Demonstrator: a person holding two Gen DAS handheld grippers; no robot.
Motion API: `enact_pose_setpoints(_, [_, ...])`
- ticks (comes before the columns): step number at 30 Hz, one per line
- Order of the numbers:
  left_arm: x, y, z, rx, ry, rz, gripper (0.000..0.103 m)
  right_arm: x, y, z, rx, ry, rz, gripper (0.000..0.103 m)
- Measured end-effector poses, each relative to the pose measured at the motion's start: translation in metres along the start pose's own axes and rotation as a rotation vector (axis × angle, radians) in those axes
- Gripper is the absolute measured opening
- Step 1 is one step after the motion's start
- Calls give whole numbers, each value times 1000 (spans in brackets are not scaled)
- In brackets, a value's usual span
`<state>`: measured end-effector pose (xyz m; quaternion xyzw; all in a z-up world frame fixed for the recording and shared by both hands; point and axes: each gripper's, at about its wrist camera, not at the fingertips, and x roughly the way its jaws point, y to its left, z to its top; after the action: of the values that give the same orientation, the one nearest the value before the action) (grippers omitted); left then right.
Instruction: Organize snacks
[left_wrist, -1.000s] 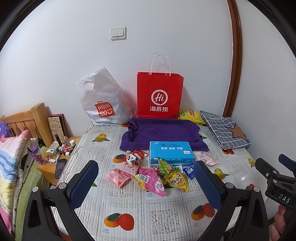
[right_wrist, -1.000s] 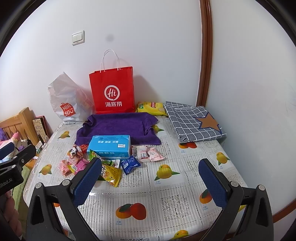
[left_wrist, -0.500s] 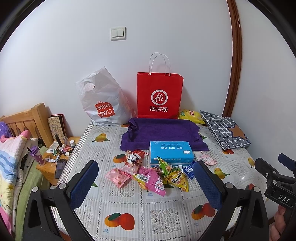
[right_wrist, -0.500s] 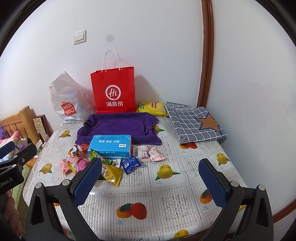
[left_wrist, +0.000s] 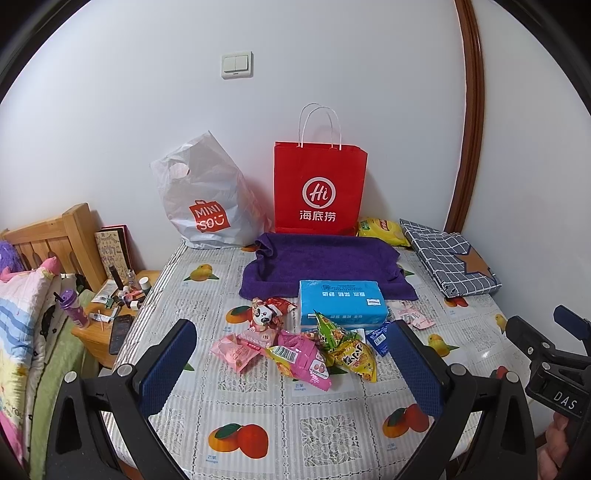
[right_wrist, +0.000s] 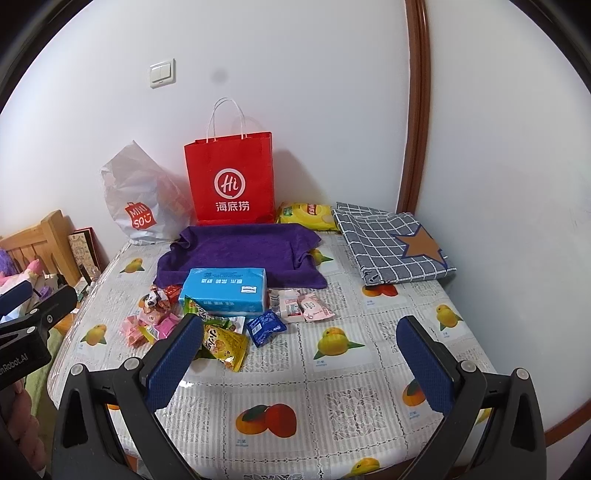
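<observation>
Opening step, nothing grasped: left gripper (left_wrist: 291, 365) and right gripper (right_wrist: 299, 360) hover at the lower frame, both spread wide and empty. The snack packets (left_wrist: 306, 347) lie heaped at centre frame — just below the blue tissue box (left_wrist: 341, 304). Next move, likely: lower one gripper onto a single packet.

Red paper bag (left_wrist: 320, 192), purple towel (left_wrist: 325, 264), fruit-print tablecloth (left_wrist: 258, 417), blue tissue pack (left_wrist: 341, 304)

Bright snack packets (left_wrist: 314, 347) (pink, yellow, green, blue) lie heaped, apparently overlapping, against the blue tissue pack (left_wrist: 341, 304).
</observation>
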<state>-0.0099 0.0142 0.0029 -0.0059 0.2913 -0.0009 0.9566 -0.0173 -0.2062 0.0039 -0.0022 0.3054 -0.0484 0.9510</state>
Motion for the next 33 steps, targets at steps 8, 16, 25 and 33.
enact_pose_setpoints(8, [8, 3, 4, -10, 11, -2, 103, 8, 4, 6, -8, 9, 7, 103])
enact_pose_setpoints(16, [31, 10, 10, -17, 51, -6, 103, 25, 8, 13, -21, 24, 13, 103])
enact_pose_setpoints(25, [70, 26, 21, -53, 110, 29, 103, 64, 4, 26, -5, 63, 7, 103])
enact_pose_setpoints(33, [124, 47, 22, -66, 168, 77, 103, 115, -12, 32, 14, 99, 21, 103])
